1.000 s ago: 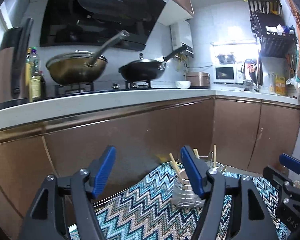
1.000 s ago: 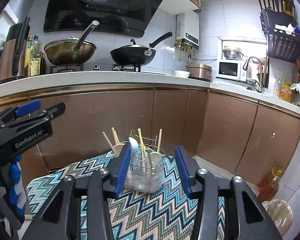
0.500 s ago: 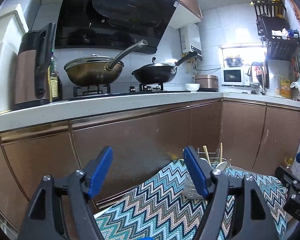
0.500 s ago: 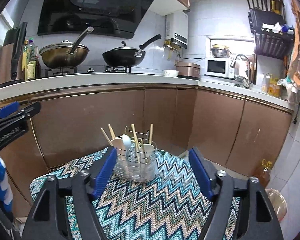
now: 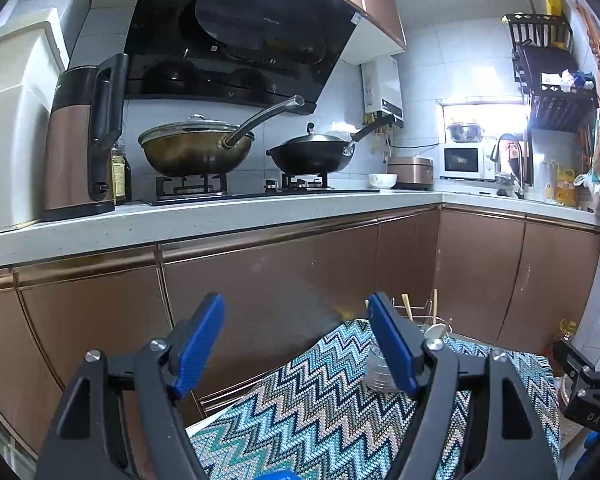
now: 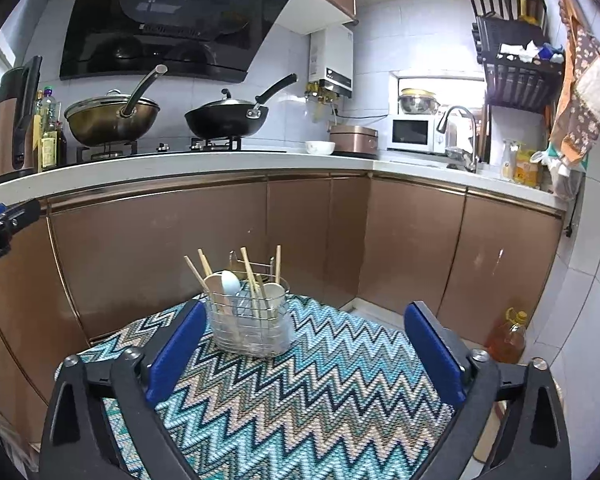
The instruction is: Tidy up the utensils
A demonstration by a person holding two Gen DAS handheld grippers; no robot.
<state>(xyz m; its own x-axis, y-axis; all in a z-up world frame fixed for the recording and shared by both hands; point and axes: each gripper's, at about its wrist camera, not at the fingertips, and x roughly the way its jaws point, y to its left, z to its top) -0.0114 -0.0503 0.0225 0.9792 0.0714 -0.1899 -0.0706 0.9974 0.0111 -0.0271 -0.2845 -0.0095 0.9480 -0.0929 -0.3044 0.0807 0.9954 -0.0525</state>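
A wire utensil holder (image 6: 249, 322) with chopsticks and pale spoons stands upright at the far side of the zigzag-patterned tablecloth (image 6: 308, 404). My right gripper (image 6: 306, 316) hovers over the cloth short of it. Its jaws are opening wide, and nothing is pressed between the blue pads (image 6: 176, 354). In the left wrist view the holder (image 5: 434, 326) peeks out behind the right-hand finger. My left gripper (image 5: 296, 320) is open and empty above the cloth's (image 5: 320, 404) left side. Each gripper shows at the other view's edge: the right gripper (image 5: 592, 384) and the left gripper (image 6: 4, 220).
Brown cabinet doors (image 6: 160, 256) rise just behind the table under a white counter (image 6: 180, 166). On the counter are two woks (image 6: 112, 116) on a stove, a kettle (image 5: 82, 140), a microwave (image 6: 412, 134) and a tap (image 6: 458, 136). An oil bottle (image 6: 508, 338) stands on the floor at the right.
The right gripper's jaws have spread much wider and it has drawn back from the holder. The left gripper has shifted left, so the holder now sits further right in its view.
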